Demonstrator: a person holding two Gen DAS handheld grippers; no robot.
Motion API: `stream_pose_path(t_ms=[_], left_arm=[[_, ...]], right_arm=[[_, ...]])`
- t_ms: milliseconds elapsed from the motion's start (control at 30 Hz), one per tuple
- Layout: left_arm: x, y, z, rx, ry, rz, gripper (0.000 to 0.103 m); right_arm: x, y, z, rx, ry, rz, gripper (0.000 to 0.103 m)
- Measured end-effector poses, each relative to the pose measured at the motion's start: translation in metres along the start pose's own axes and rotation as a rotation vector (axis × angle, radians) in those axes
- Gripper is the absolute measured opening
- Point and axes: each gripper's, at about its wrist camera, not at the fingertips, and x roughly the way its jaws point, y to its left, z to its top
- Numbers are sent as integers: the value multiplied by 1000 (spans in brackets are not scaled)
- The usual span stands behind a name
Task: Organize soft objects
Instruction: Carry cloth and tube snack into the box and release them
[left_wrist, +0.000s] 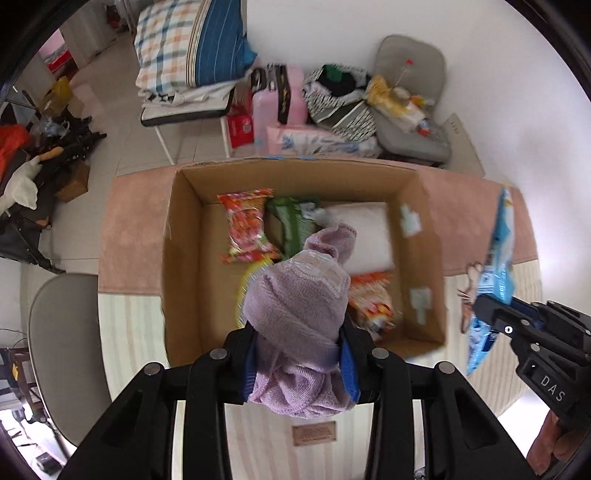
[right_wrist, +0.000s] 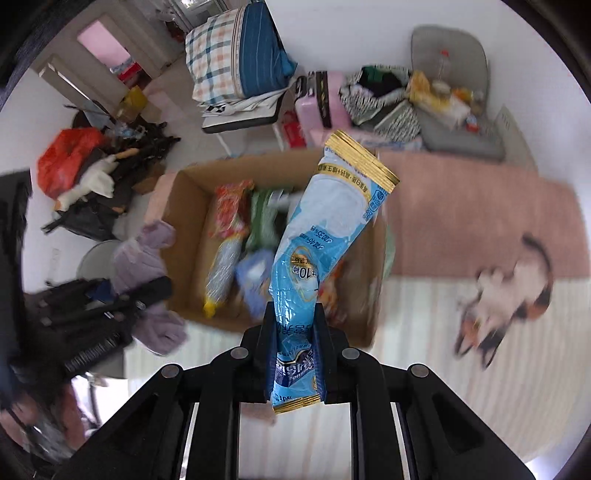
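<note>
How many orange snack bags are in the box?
2: one orange snack bag lies at the cardboard box's far left; another sits near right, beside the purple towel. More may be hidden underneath.

Lilac towel (left_wrist: 299, 314), bunched and knotted, pinched in the left hand-held gripper (left_wrist: 299, 363) above the near edge of the open cardboard box (left_wrist: 184, 236). Blue snack pouch (right_wrist: 325, 236) with gold-trimmed ends, held upright and crumpled at its lower end in the right hand-held gripper (right_wrist: 295, 354). In the box: red-orange packet (left_wrist: 247, 225), green packet (left_wrist: 295, 221), white pillow (left_wrist: 365, 232), orange packet (left_wrist: 373, 299).
</note>
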Motion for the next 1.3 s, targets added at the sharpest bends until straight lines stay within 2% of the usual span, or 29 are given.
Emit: stream_pose_path(t_ms=[67, 167, 333, 433, 700, 800, 867, 900, 933, 967, 1000, 1067, 1133, 1200, 1300], left_arm=[[25, 15, 22, -17, 50, 32, 34], [57, 27, 37, -23, 114, 83, 34], [115, 42, 47, -18, 234, 132, 34], [140, 50, 49, -23, 286, 133, 34], [158, 61, 45, -42, 334, 129, 36], [158, 67, 45, -89, 350, 90, 38], [153, 70, 47, -94, 342, 86, 47], [148, 69, 48, -85, 325, 88, 63], [141, 69, 49, -78, 305, 85, 78], [133, 69, 50, -77, 280, 77, 84], [128, 67, 51, -76, 267, 70, 91], [113, 65, 50, -79, 239, 52, 94], [105, 61, 48, -69, 224, 39, 101], [94, 58, 44, -57, 201, 39, 102], [83, 53, 34, -48, 165, 40, 102]], right_arm=[[16, -1, 21, -4, 33, -34, 17], [46, -2, 43, -4, 78, -97, 17], [116, -16, 52, 19, 164, -179, 18], [143, -22, 51, 43, 196, -200, 18], [175, -28, 47, 52, 218, -227, 18], [178, -27, 48, 49, 237, -240, 18], [179, -28, 49, 55, 255, -250, 23], [177, -28, 49, 64, 263, -249, 36], [175, -28, 50, 76, 266, -244, 65], [171, -29, 51, 93, 260, -198, 81], [168, -29, 51, 102, 254, -164, 90], [161, -27, 51, 103, 237, -179, 91], [156, -25, 51, 101, 223, -175, 94], [151, -23, 49, 97, 213, -181, 102], [147, -16, 41, 61, 203, -205, 103]])
